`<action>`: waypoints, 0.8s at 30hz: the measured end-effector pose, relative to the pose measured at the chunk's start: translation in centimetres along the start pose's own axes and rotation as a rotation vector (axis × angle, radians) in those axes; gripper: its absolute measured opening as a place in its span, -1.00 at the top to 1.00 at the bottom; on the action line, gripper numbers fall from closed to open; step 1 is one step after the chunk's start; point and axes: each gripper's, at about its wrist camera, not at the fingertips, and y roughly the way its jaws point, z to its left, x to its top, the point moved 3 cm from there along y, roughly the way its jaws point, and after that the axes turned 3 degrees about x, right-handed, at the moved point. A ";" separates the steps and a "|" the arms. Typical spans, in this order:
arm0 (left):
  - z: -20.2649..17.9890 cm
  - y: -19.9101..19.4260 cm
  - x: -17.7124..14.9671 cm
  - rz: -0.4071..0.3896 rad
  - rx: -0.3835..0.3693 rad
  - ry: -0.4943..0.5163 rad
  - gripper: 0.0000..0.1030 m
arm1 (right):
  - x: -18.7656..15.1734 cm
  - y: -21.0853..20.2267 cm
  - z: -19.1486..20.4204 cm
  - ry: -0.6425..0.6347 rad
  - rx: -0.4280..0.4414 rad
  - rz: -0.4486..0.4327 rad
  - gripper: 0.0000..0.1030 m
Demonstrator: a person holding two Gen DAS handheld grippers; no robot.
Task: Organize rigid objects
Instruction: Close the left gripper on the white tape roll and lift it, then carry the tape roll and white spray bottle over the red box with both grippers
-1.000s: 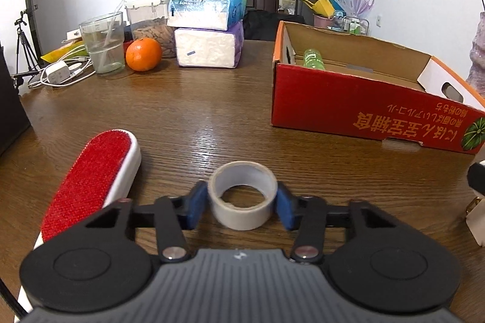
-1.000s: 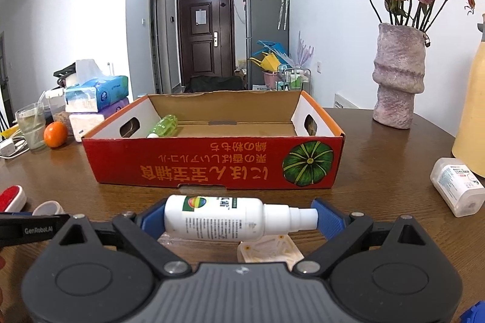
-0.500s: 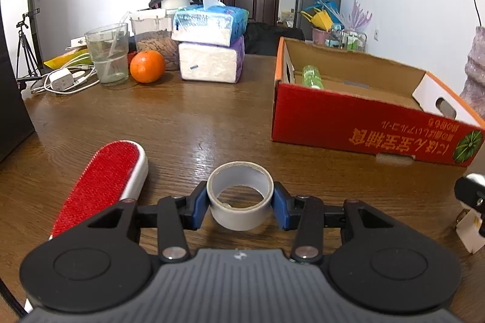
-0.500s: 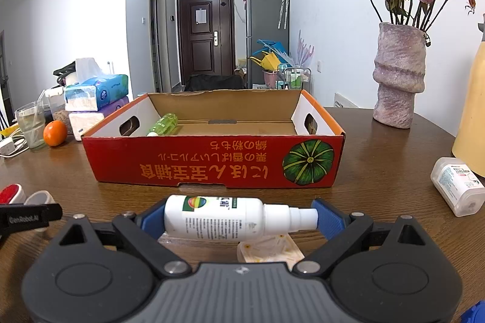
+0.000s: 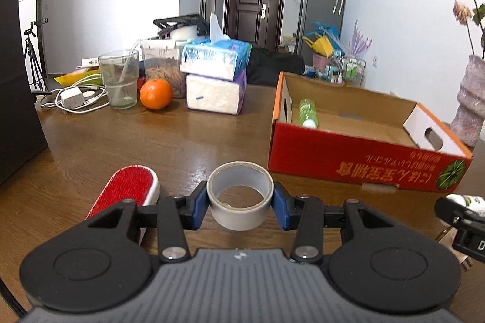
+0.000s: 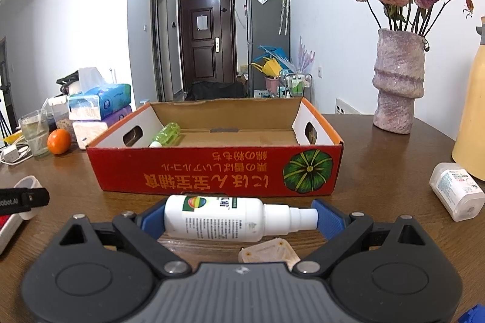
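Carrying two items toward the box, one already packed.

Left gripper [image 5: 241, 206] pinching a tape roll [image 5: 240, 195] low in the frame's centre; right gripper [image 6: 241, 218] clamping a white spray bottle [image 6: 224, 218] end to end. Sitting inside the red cardboard box [image 6: 212, 171], only a green bottle [image 6: 166, 134]; waiting outside, lint brush [image 5: 127, 186] at lower left, white pill bottle [image 6: 456, 191] at right.

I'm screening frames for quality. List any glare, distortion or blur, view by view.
Left wrist view: fisheye bends the walls, dark corner vignette, window glare on the table, roll of tape sharp. Right wrist view: same bending, white spray bottle crisp, soft sheen on the red box.
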 end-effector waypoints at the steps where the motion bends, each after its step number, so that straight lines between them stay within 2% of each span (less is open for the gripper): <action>1: -0.1 -0.3 0.1 -0.006 0.000 -0.003 0.13 | 0.1 -0.2 0.0 0.002 0.002 -0.005 -0.88; 11: -2.1 -3.0 1.6 -0.070 -0.045 0.003 0.13 | 1.9 -1.9 -0.3 0.007 0.016 -0.073 -0.88; 24: -5.4 -3.8 4.9 -0.128 -0.093 -0.026 0.13 | 5.1 -2.8 -0.6 0.008 -0.003 -0.160 -0.88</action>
